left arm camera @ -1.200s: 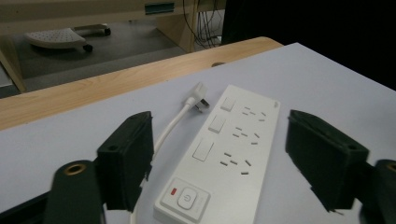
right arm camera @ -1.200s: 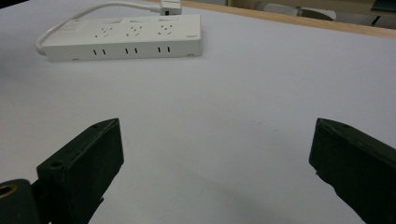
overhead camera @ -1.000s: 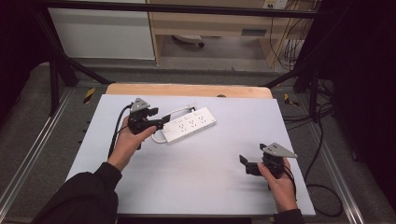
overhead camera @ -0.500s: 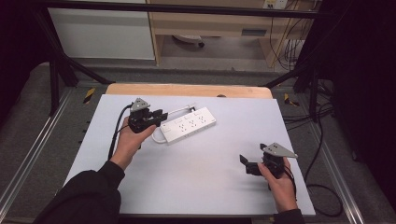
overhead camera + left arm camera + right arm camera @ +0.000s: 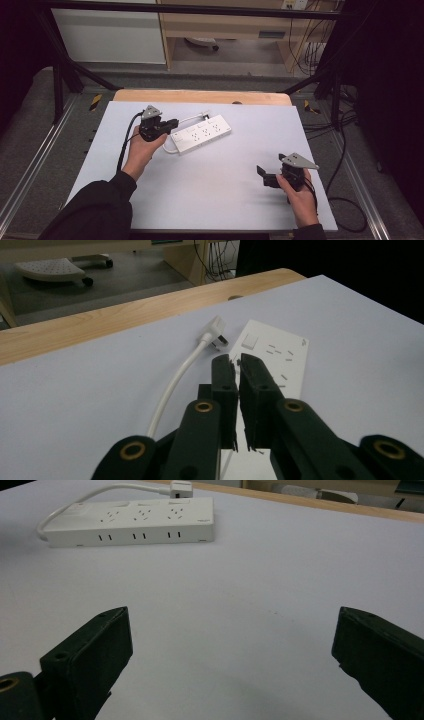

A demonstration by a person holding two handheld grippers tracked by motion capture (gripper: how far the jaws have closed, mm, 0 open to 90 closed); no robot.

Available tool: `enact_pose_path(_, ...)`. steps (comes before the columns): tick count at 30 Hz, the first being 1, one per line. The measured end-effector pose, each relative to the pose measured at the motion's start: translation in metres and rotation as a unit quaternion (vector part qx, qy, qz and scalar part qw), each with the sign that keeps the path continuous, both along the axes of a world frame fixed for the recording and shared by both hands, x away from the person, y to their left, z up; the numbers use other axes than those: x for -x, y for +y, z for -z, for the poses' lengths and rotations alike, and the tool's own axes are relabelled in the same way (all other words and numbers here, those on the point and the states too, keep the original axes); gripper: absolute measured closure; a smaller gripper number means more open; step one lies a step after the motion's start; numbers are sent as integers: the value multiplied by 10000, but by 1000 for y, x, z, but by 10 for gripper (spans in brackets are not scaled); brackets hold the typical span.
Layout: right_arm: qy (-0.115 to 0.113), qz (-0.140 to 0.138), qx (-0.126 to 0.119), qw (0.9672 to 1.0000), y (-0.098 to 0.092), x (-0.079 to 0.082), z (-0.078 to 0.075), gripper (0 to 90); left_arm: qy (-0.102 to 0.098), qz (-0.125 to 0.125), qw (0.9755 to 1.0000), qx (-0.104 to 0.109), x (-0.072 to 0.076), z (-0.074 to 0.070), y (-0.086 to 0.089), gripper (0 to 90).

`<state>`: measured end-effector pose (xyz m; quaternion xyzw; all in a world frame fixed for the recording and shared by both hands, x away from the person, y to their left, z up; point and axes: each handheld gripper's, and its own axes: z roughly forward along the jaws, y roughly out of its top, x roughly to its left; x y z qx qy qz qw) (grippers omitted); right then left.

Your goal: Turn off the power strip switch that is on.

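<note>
The left gripper (image 5: 169, 125) sat at the left end of the white power strip (image 5: 201, 134). Its jaws had just been closing and stood nearly together, with nothing clearly between them. The strip lay flat near the back of the table (image 5: 215, 190), its cord (image 5: 172, 385) and plug (image 5: 216, 334) beside it. It looked hard, light and smooth; best grabbed across its narrow sides. Far right of the strip, the right gripper (image 5: 265, 175) waited wide open.

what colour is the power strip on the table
White, cable and plug included. The power strip shows best in the right gripper view.
</note>
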<state>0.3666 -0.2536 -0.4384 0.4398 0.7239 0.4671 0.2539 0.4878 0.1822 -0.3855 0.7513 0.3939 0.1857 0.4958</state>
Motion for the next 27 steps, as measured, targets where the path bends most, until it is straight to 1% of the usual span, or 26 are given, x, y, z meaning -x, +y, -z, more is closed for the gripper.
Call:
enact_pose_path(6, 2, -1, 1, 10000, 0, 0, 0, 33, 28, -7, 10000, -11, -3, 3, -1, 899)
enact_pose_path(11, -10, -2, 0, 10000, 0, 0, 0, 33, 50, -4, 9999, -89, -6, 7, -4, 900)
enact_pose_path(15, -18, -3, 1, 10000, 0, 0, -1, 33, 94, -2, 9999, -107, -8, 10, -6, 900)
enact_pose_path(20, -18, -4, -3, 10000, 0, 0, -1, 33, 153, 19, 9997, -202, -11, 13, -10, 900)
enact_pose_path(27, -20, -4, -23, 10000, 0, 0, -1, 32, 233, 9, 9994, -267, -16, 19, -14, 900)
